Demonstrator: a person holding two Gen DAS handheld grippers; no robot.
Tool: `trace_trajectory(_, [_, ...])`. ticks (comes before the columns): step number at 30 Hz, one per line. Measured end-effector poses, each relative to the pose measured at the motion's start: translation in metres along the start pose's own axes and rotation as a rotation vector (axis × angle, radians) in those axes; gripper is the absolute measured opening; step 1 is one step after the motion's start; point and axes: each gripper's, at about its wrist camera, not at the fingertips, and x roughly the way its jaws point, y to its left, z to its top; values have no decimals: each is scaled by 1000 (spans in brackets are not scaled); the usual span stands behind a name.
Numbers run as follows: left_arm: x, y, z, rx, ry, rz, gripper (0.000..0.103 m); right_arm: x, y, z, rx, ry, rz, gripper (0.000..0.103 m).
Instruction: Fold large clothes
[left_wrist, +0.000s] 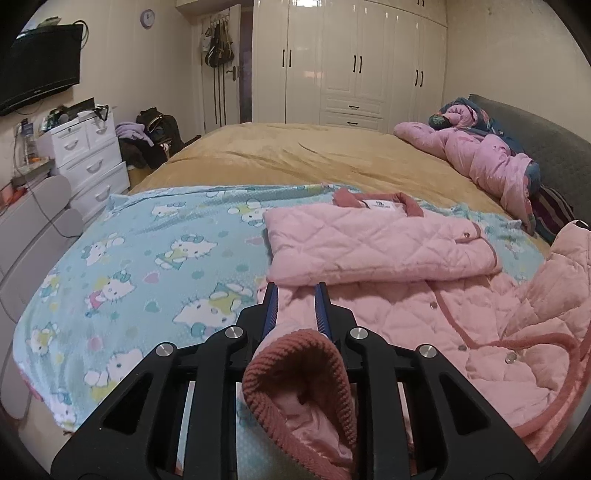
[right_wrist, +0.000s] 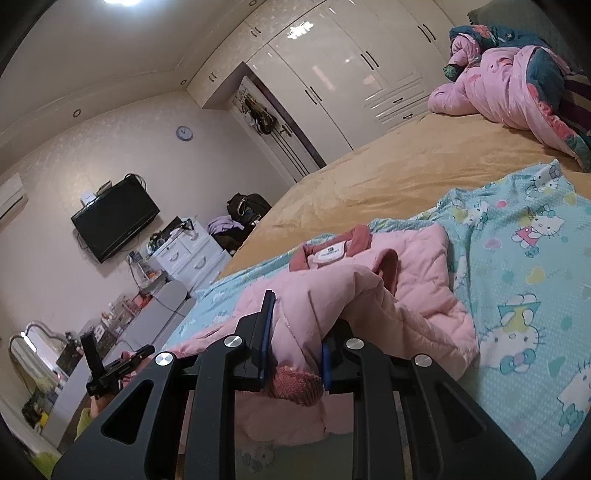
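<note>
- The bed (left_wrist: 295, 155) is serving as the folding surface, its tan cover lying under a blue cartoon-cat sheet (left_wrist: 147, 258) that is giving the garment a flat, clean patch near the edge
- The pink quilted jacket (left_wrist: 406, 317) is lying on that sheet with its collar end away from the person; one sleeve (left_wrist: 369, 247) is already lying across the chest, so the fold is looking partly done, and the hem side is being lifted
- A second pink heap (left_wrist: 480, 155) is sitting well apart by the headboard, probably waiting its turn
- The left gripper (left_wrist: 297, 295) is clamping its jaws on the jacket's lower part beside the ribbed red cuff (left_wrist: 295, 369), which is hanging back toward the camera; holding here is keeping the cloth taut for the carry-over
- The right gripper (right_wrist: 299, 332) is pinching a thick fold of pink quilting (right_wrist: 332, 295), a ribbed edge showing under the jaws; which part of the jacket this is I cannot quite tell, as the bunched cloth is hiding it
- Both grips are sitting along one edge, seemingly so the hem is travelling evenly toward the collar
</note>
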Motion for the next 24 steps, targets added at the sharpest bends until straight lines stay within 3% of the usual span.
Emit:
trace_trajectory(10, [37,15,40,-62,15,-30,13,40,-17,37,35,-19,-44,19])
trace_trajectory(24, [87,23,93,-138,12,-14,14,91,-57,67,109,-38,-138,19])
